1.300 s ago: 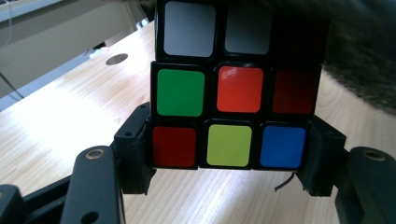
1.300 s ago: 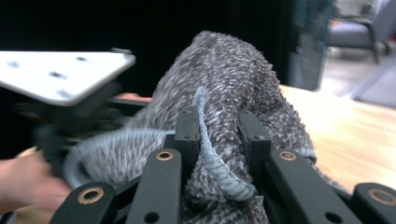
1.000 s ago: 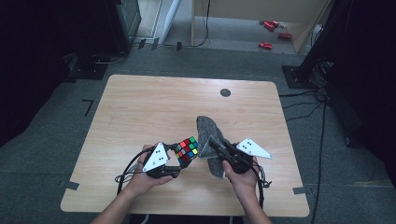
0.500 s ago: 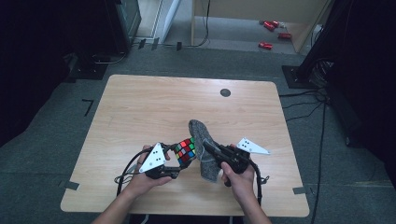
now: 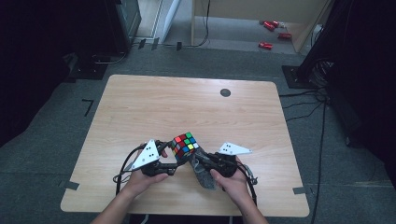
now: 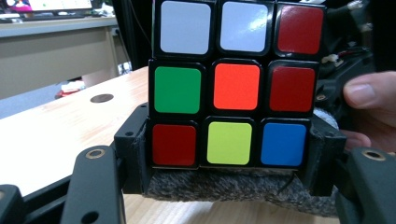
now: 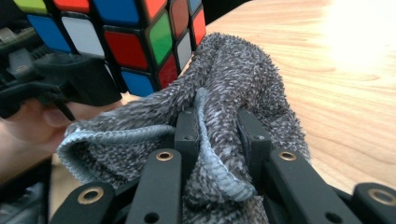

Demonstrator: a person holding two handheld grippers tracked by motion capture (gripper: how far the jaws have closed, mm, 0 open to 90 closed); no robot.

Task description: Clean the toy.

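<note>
Since a second ago my right tongs (image 5: pixel 201 161) have come down and in toward the cube, and the grey cloth (image 5: pixel 203 173) that stood up high in them now hangs low, bunched against the cube's near side. My left tongs (image 5: pixel 173 157) have hardly shifted.

The left tongs are clamped on the puzzle cube (image 5: pixel 185 144), gripping its bottom layer from both sides; in the left gripper view the cube (image 6: pixel 236 84) sits square between the jaws with a strip of cloth (image 6: pixel 224 189) showing beneath it. The cube is held just above the counter (image 5: pixel 187 102), near its front edge, between my two hands. The right tongs are pinched together on a fold of the cloth (image 7: pixel 224 140), with its hemmed edge squeezed between the jaws, and in the right gripper view the cloth presses up against the cube's (image 7: pixel 140 42) lower corner.

I judge this to be a wiping job in mid-course: cube secured, cloth secured, and the two brought into contact. The rubbing itself looks barely started; the top and far faces appear untouched by the cloth, so I would expect to work round those next.
</note>
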